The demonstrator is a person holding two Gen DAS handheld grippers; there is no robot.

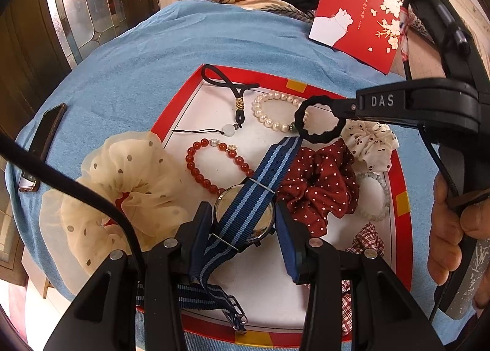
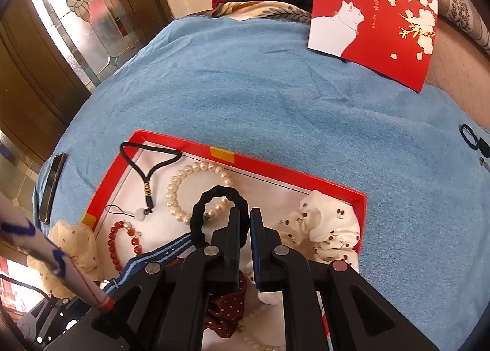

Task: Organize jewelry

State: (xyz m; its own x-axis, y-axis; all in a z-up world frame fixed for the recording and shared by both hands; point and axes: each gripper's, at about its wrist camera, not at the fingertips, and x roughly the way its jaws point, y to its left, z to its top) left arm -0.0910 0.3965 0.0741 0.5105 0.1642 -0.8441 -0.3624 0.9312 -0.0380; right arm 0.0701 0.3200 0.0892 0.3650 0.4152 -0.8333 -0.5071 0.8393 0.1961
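A red-rimmed white tray point(image 1: 196, 78) holds jewelry and hair ties. My left gripper point(image 1: 243, 222) is open, its jaws on either side of a watch point(image 1: 245, 213) with a blue striped strap lying in the tray. My right gripper point(image 2: 243, 216) is shut on a black hair tie point(image 2: 199, 213), also seen in the left wrist view point(image 1: 318, 136), holding it above the tray over the pearl bracelet point(image 2: 180, 185). A red bead bracelet point(image 1: 211, 167), a black lanyard charm point(image 1: 239, 103), a dark red dotted scrunchie point(image 1: 318, 185) and a white cherry scrunchie point(image 2: 324, 225) lie in the tray.
A cream dotted scrunchie point(image 1: 122, 192) lies over the tray's left rim. A phone point(image 1: 43, 143) lies on the blue cloth point(image 2: 275, 112) to the left. A red cat-printed lid point(image 2: 373, 14) lies at the back right. A black hair tie point(image 2: 470, 136) lies at the far right.
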